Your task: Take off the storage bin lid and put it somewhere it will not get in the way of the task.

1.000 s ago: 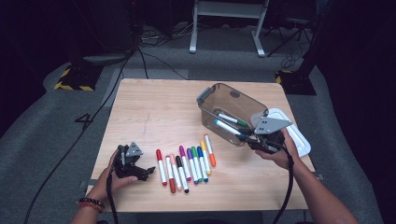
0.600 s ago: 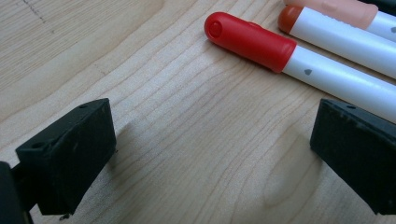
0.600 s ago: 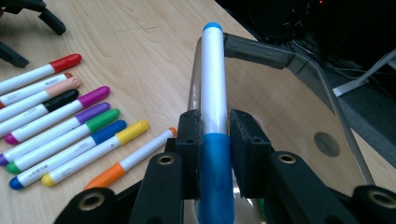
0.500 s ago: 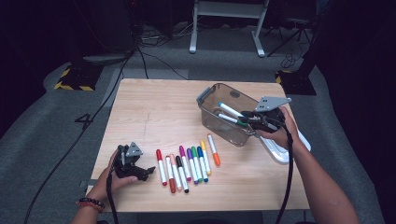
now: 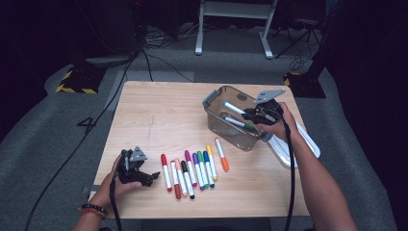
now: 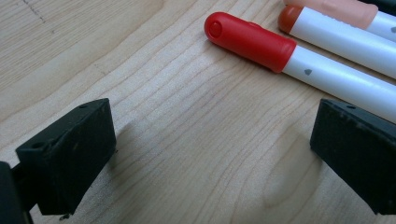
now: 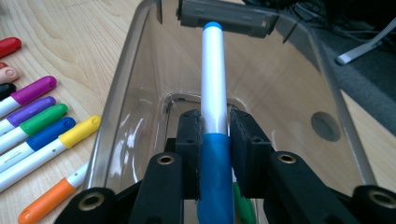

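My right gripper (image 5: 251,114) (image 7: 215,133) is shut on a blue-capped marker (image 5: 234,108) (image 7: 213,79). It holds the marker over the open top of a clear plastic bin (image 5: 214,102) (image 7: 122,93), with the white barrel pointing toward the bin's far handle. A green marker (image 5: 243,125) lies inside the bin. My left gripper (image 5: 150,177) (image 6: 210,154) rests low on the wooden table (image 5: 159,120) with its jaws wide open and nothing between them. A red-capped marker (image 5: 165,169) (image 6: 252,39) lies just beyond its fingertips.
Several coloured markers lie in a row on the table's near half, from the red one to an orange marker (image 5: 222,155) (image 7: 46,205) by the bin. A white lid (image 5: 299,143) lies right of the bin, at the table's edge.
My right gripper has carried the blue marker away from the person and slightly left, from the bin's near right side to above the bin. The left gripper has not moved.
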Demonstrator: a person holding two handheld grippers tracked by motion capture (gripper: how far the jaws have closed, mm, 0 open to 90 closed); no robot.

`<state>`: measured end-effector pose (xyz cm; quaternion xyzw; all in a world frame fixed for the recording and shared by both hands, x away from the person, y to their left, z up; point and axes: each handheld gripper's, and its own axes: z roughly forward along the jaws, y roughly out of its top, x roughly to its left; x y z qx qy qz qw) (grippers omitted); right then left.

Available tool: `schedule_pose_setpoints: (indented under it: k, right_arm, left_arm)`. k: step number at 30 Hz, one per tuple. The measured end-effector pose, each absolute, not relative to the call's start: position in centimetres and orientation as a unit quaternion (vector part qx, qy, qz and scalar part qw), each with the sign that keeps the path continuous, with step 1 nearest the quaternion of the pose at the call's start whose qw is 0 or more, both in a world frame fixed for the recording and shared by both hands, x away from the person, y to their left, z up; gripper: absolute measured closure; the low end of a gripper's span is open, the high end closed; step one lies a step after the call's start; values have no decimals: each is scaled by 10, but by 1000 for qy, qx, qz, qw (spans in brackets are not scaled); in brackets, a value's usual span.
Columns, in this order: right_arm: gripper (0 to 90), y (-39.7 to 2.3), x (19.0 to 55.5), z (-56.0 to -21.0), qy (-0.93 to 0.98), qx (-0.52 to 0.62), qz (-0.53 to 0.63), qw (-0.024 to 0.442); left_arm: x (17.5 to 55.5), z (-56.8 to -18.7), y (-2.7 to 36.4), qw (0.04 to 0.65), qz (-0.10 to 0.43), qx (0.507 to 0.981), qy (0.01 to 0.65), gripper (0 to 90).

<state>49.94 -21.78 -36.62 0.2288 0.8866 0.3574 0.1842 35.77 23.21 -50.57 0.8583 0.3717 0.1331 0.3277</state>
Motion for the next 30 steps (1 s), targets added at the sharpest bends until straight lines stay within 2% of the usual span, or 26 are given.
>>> schedule_pose_setpoints:
  k: [9,26,30]
  right_arm:
    - [748,-205,511,-381,902,231,330,158]
    - [745,-195,509,-394,930,217,273,114]
    - [709,-195,509,-396,931,223,265,115]
  left_arm:
    - [358,-506,232,328,133,858,372,5]
    - [358,-506,232,328,133,858,372,4]
    - [358,-506,232,328,133,858,371,4]
